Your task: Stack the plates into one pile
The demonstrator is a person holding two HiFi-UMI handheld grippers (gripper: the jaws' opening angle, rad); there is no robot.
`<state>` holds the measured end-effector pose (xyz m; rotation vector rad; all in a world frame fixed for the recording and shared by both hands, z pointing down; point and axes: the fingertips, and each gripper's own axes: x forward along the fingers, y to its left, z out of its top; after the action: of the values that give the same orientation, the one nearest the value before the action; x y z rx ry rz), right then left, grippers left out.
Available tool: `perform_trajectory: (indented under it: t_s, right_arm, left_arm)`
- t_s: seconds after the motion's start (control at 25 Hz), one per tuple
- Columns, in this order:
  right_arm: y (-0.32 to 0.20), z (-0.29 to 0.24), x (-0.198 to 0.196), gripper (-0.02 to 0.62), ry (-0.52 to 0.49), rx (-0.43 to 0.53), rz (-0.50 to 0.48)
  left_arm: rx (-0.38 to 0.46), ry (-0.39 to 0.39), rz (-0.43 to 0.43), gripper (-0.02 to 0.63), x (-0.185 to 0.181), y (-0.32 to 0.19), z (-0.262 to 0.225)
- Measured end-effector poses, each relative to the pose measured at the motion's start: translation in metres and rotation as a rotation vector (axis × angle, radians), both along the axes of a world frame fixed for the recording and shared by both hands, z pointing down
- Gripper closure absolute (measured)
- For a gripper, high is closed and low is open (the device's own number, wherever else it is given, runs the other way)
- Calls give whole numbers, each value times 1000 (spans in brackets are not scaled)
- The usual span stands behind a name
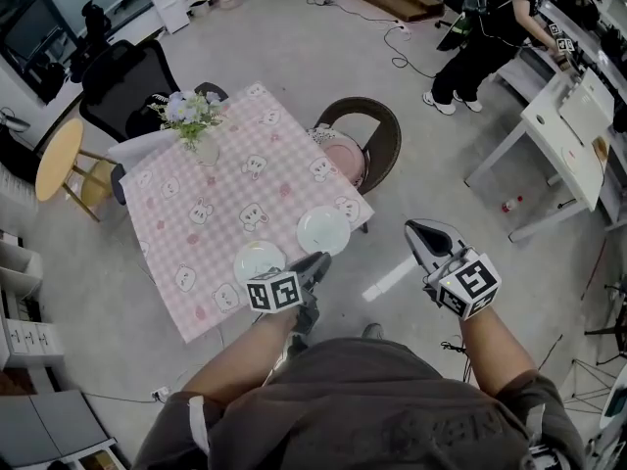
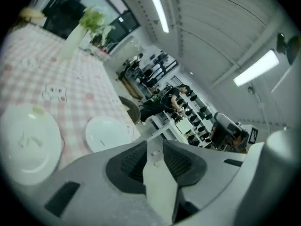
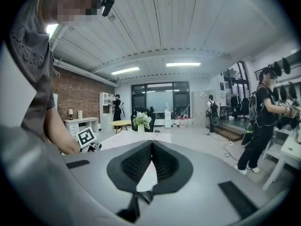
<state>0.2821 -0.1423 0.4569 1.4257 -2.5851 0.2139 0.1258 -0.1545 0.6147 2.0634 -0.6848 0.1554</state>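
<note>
Two white plates lie side by side near the front edge of the table with the pink checked cloth (image 1: 211, 213): one plate (image 1: 260, 259) (image 2: 30, 142) to the left, the other plate (image 1: 323, 230) (image 2: 108, 133) to the right. My left gripper (image 1: 318, 259) (image 2: 155, 147) hovers at the table's front edge between them, just short of both. Its jaws stand a narrow gap apart with nothing between them. My right gripper (image 1: 416, 226) (image 3: 151, 144) is off the table to the right, over the floor, its tips together and empty.
A vase of flowers (image 1: 194, 120) (image 2: 77, 32) stands at the table's far side. A round wicker chair (image 1: 377, 125) with a pink seat is at the right edge, a black office chair (image 1: 127, 86) behind. A person (image 1: 490, 27) works at a white desk (image 1: 568, 125).
</note>
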Motion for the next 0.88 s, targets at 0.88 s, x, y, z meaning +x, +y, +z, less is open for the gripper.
perform_trajectory:
  t_s: [0.88]
  right_arm:
    - [40,69,61,603,25,-140,67]
  left_arm:
    - [-463,223,-366,371,25,-36,145]
